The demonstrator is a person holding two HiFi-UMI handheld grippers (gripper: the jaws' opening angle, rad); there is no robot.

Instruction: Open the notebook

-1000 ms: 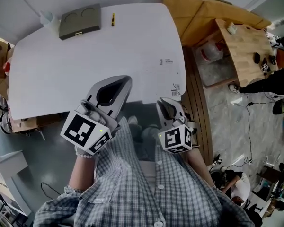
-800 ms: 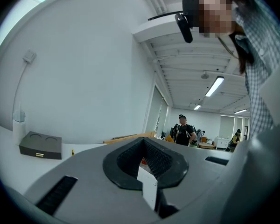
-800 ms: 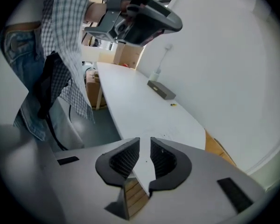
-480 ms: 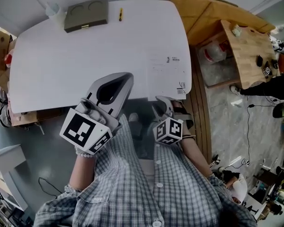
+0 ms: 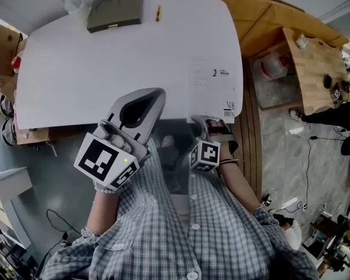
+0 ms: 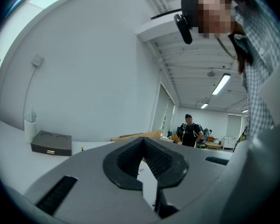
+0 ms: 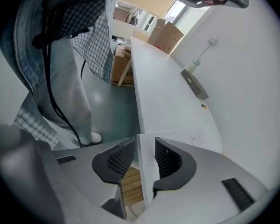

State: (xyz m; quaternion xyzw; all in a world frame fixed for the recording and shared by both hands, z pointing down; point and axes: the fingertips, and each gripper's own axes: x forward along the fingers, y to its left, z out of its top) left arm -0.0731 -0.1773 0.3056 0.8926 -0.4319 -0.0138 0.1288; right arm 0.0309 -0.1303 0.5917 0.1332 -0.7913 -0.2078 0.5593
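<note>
Jaws on the right gripper (image 7: 145, 143) have just been opening and are now standing apart. They are straddling a thin white edge at the near right corner of the broad white rounded table (image 5: 105, 63). Whether that edge belongs to the flat white notebook (image 5: 217, 89) or is the tabletop's own rim I cannot tell. The notebook, marked only by small print and a barcode, is lying in that corner, its outline barely separating from the surface. The gripper is tilting steeply down over the rim, probably because a cover lying this flat is offering no purchase from above and has to be caught from the side. The left gripper (image 6: 143, 143) is hanging level just short of the near edge with its jaws clenched on nothing, seemingly waiting to steady the book.

Little else is sitting on the table. A flat grey rectangular case with two round recesses (image 5: 115, 10) and a small yellow object (image 5: 158, 12) are resting well apart from the notebook at the far edge. A wooden platform (image 5: 262, 22) is running along the right side, cardboard boxes (image 5: 3, 39) are crowding the left, and a person in black (image 6: 190, 130) is standing far off.
</note>
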